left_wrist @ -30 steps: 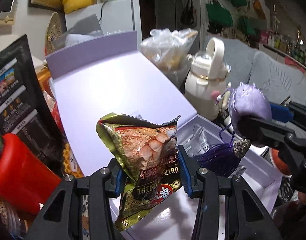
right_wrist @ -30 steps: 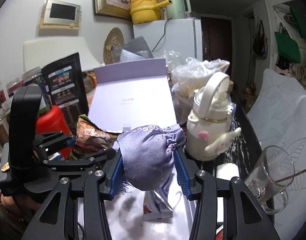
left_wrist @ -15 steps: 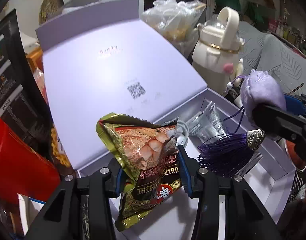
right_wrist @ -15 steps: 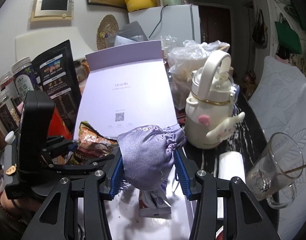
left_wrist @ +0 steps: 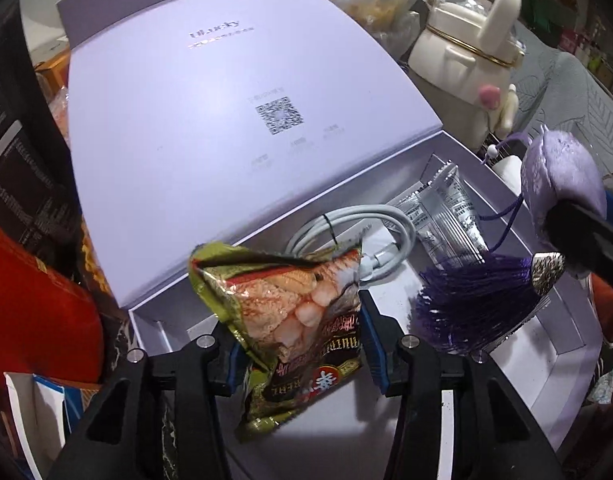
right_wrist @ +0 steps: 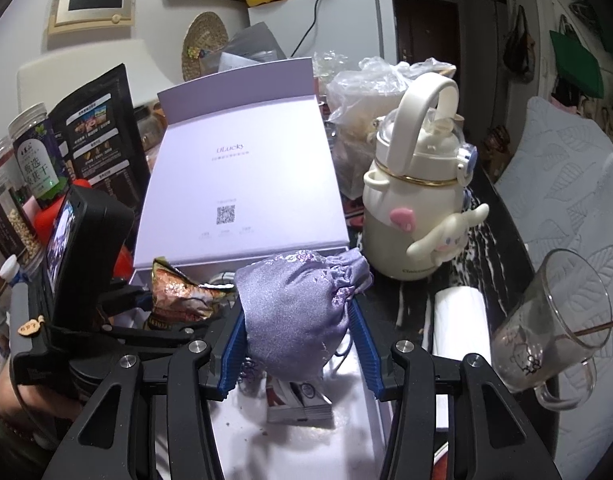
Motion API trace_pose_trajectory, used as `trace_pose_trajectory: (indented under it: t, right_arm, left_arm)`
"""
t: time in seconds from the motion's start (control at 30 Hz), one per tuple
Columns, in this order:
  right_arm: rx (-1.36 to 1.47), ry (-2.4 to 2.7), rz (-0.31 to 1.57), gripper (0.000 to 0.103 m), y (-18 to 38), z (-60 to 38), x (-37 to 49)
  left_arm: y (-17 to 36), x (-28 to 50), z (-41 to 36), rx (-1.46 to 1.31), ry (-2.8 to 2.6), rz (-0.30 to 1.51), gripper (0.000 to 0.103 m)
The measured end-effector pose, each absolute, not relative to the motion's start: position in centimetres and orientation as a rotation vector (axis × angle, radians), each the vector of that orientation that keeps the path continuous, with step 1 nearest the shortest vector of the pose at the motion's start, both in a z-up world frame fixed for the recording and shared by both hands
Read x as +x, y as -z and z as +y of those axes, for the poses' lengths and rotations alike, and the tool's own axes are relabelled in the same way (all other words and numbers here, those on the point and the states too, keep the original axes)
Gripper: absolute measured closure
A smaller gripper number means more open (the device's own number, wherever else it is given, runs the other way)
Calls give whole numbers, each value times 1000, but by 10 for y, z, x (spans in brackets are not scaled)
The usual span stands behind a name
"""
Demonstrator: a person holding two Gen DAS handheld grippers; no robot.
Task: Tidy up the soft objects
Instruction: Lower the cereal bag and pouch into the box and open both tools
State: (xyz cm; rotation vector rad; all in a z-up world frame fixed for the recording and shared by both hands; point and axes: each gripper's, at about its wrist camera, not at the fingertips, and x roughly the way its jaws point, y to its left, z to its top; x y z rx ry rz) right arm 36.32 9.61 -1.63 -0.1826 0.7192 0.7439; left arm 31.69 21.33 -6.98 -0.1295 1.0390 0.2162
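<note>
Over open lavender box [left_wrist: 562, 350]: left gripper [left_wrist: 298, 344] jaws just easing apart around snack packet [left_wrist: 294, 312]; right gripper [right_wrist: 298, 340] clamped on purple sachet [right_wrist: 298, 312]. Lower packet toward near-left corner, clear of cable [left_wrist: 358, 232], before full release.

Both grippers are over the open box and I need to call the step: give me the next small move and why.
Probably let the left gripper finish opening and drop the snack packet. Its jaws have just been opening, with the packet between them and its lower end close over the floor of the lavender box, beside the coiled cable. The right gripper holds the purple pouch.
</note>
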Motion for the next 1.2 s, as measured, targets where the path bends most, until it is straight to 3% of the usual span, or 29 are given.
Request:
trace_pose_trajectory:
  t: [0.07, 0.2, 0.23, 0.33, 0.6, 1.2]
  right_arm:
    - [-183, -748, 722, 53, 18, 97, 363]
    - [-199, -755, 729, 52, 21, 102, 362]
    - [-203, -756, 730, 52, 22, 103, 362]
    - [-229, -752, 746, 51, 27, 107, 363]
    - [-265, -730, 791, 27, 39, 112, 366]
    - [-280, -703, 667, 27, -13, 97, 332]
  left_arm:
    - [67, 316, 217, -139, -225, 1033, 49]
    - [57, 313, 219, -131, -235, 989, 24]
    - [53, 312, 219, -131, -232, 974, 22]
    - [47, 309, 219, -127, -236, 955, 22]
    - [33, 282, 213, -112, -254, 927, 22]
    - [-32, 243, 185, -26, -286, 777, 22]
